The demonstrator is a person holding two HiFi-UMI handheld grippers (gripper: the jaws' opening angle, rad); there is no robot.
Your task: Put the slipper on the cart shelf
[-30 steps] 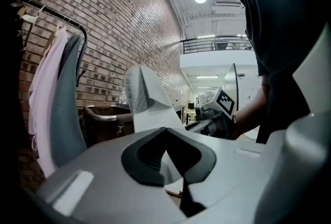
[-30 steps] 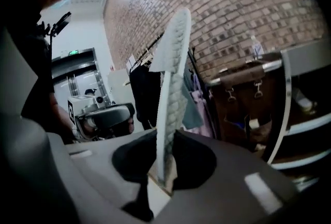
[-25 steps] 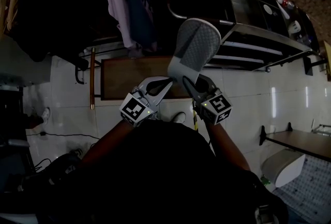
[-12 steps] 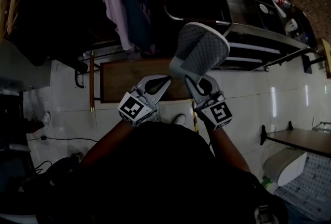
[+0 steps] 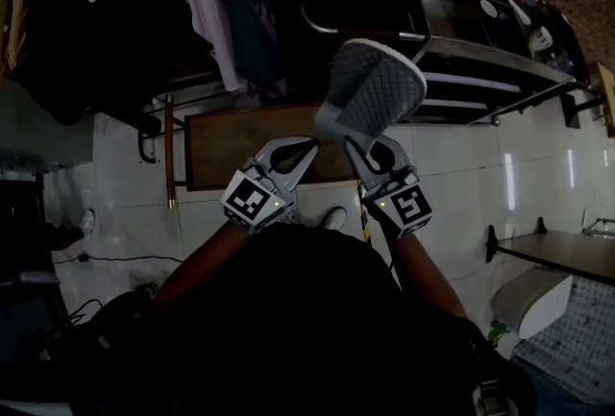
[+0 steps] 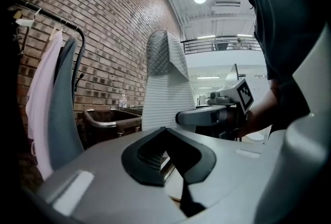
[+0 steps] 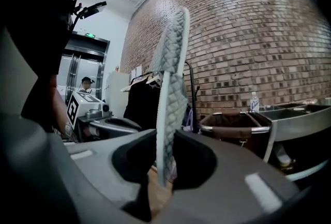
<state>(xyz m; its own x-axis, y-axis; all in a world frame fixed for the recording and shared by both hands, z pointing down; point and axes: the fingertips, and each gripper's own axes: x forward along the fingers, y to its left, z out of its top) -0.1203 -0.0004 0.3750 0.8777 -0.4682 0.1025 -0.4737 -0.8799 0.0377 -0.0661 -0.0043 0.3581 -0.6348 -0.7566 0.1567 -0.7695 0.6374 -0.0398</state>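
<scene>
1. The left tool [image 5: 304,148] is nearest the person, short of the cart [image 5: 485,59] and off to its left. Its jaws are together with nothing between them.
2. Just beside it, on the cart's side, the right tool [image 5: 359,147] is narrowed onto the slipper [image 5: 371,85], pinching one end edge-on between both pads.
3. The grey quilted slipper stands upright above that tool, in the air in front of the cart and touching none of it (so the pickup looks done).
4. Beyond are the cart's shelves [image 5: 461,83]. What is left, I judge, is carrying the slipper over one, lowering it and letting go.
5. Left of the cart hang clothes [image 5: 226,11] (no part of this job).
</scene>
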